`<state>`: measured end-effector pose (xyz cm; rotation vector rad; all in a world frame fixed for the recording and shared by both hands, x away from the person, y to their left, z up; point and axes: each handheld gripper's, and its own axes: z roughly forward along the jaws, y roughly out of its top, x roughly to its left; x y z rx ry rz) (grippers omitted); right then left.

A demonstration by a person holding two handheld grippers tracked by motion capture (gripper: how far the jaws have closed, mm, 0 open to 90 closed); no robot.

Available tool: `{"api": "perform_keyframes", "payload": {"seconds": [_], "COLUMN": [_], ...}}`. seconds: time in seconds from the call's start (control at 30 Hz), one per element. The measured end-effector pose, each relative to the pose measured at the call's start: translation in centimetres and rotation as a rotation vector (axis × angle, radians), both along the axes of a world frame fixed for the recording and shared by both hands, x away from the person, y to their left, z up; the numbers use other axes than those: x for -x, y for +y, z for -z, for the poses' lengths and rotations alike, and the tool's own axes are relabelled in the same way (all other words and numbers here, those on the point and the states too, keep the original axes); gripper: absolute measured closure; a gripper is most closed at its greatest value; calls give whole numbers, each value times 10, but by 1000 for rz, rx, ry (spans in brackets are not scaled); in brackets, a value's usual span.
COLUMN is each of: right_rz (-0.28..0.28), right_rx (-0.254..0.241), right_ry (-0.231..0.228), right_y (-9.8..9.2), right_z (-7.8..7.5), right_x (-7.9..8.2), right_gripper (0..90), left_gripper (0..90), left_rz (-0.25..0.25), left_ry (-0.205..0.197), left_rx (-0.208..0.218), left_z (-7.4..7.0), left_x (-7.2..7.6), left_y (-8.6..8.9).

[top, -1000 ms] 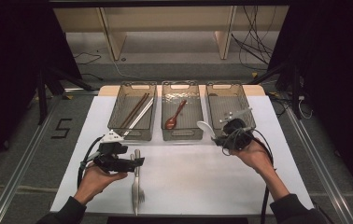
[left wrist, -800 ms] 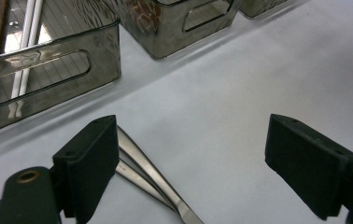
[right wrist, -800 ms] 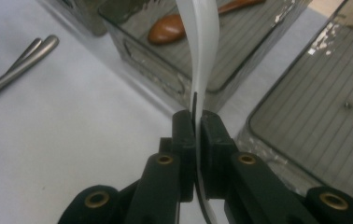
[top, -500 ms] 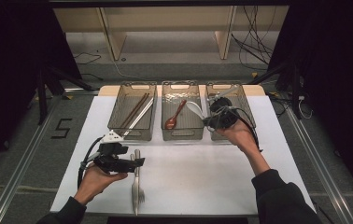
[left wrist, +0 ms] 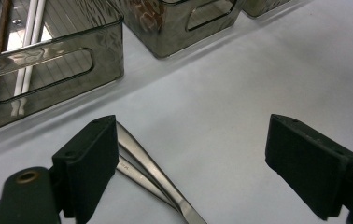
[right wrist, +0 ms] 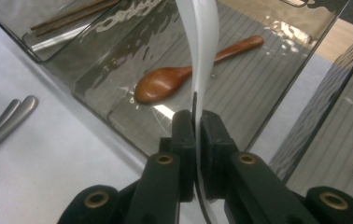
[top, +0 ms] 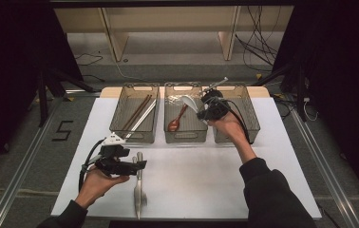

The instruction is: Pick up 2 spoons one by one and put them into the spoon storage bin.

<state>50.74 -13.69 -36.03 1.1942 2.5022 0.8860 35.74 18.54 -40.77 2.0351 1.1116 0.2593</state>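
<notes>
Three clear bins stand in a row at the 12 o'clock edge of the white mat (top: 263,180). The left bin (top: 135,114) holds two brown chopsticks (top: 137,111) and two white ones (top: 142,118). The middle bin (top: 183,135) holds one wooden spoon (top: 176,121). The right bin (top: 251,118) has nothing large inside, as far as you can see.

Your right gripper (top: 205,108) is above the gap between the middle and right bins. Its jaws are closed tight on one white spoon (right wrist: 200,56), which they hold by its thin edge; the spoon hangs over the middle bin, above the wooden spoon.

Your left gripper (top: 137,166) is low at 7 o'clock of the mat. Its jaws stand wide apart and hold nothing. Two metal pieces (top: 137,185) lie side by side on the mat, handles towards 12 o'clock; one is a fork, the other you cannot tell. In the left gripper view their handles (left wrist: 156,175) lie just beside the left jaw.
</notes>
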Motion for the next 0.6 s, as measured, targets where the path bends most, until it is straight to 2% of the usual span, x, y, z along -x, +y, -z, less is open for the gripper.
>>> {"api": "perform_keyframes", "payload": {"seconds": [0.1, 0.43, 0.6], "right_rz": [15, 38, 53], "right_rx": [-11, -1, 5], "right_ry": [11, 41, 73], "right_y": [2, 13, 17], "right_z": [3, 19, 27], "right_x": [-6, -22, -26], "right_gripper": [863, 862, 861], "left_gripper": [168, 168, 168], "left_rz": [-2, 4, 4], "left_ry": [3, 7, 15], "left_rx": [1, -13, -15], "left_z": [0, 2, 2], "left_x": [0, -1, -1], "left_y": [-1, -1, -1]}}
